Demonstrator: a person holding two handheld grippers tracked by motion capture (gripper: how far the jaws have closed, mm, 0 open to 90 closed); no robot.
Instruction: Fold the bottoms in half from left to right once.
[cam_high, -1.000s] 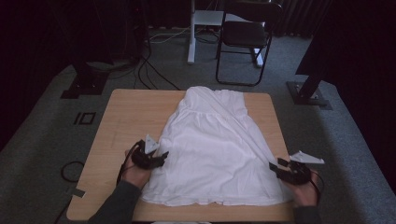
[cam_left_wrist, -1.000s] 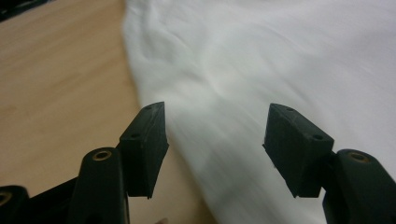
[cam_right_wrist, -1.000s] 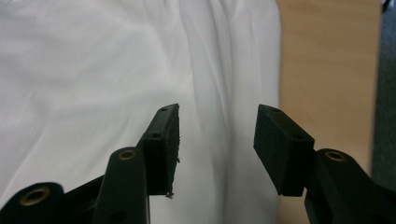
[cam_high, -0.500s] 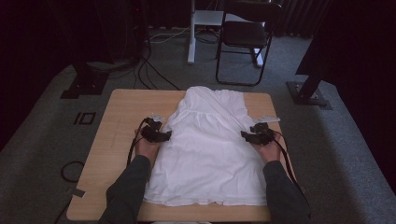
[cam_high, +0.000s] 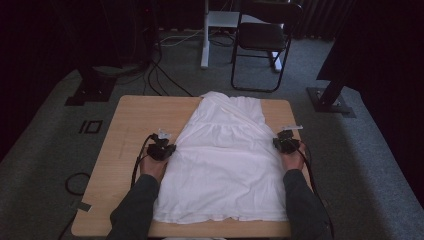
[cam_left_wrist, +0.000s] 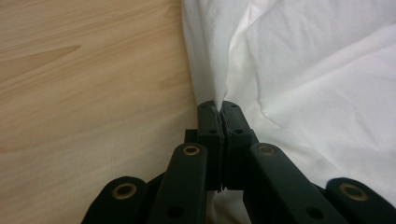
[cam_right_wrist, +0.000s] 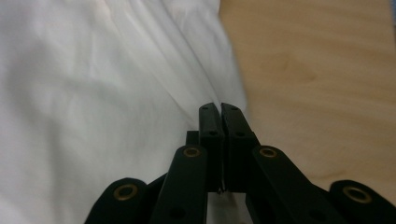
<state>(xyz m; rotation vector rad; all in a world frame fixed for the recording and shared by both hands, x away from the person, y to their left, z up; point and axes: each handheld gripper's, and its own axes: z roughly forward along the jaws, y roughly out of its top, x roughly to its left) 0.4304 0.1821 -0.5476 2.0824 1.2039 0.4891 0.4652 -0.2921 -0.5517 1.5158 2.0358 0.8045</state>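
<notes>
Garment, white, one piece: the dress (cam_high: 222, 160) lies flat along the middle of the tabletop (cam_high: 127, 130) in the high view, narrow top toward the upper edge of the frame, wide hem near the bottom edge. Fabric mostly smooth, with a diagonal fold across the upper part and a gathered seam below it.

Left claw (cam_high: 167, 149): I have it at the dress's left edge, at centre left of the high view. Its jaws have just been closing. In the left gripper view the left claw (cam_left_wrist: 219, 106) has both jaws pressed together on a pinched ridge of the white cloth, which rises from the jaw tips toward the top of the frame; bare wood fills the left half of that view.

Right claw (cam_high: 281, 144): I have it at the dress's right edge, at centre right of the high view, roughly level with the other. Its jaws have just been closing too. In the right gripper view the right claw (cam_right_wrist: 219, 108) has its jaws together over the cloth's border; the picture is soft there, but cloth folds run into the tips. Wood shows at upper right of that view.

Surroundings: grey carpet floor (cam_high: 45, 165) around the tabletop; a black folding chair (cam_high: 262, 42) at top centre; black cables (cam_high: 160, 80) on the floor at upper left.
</notes>
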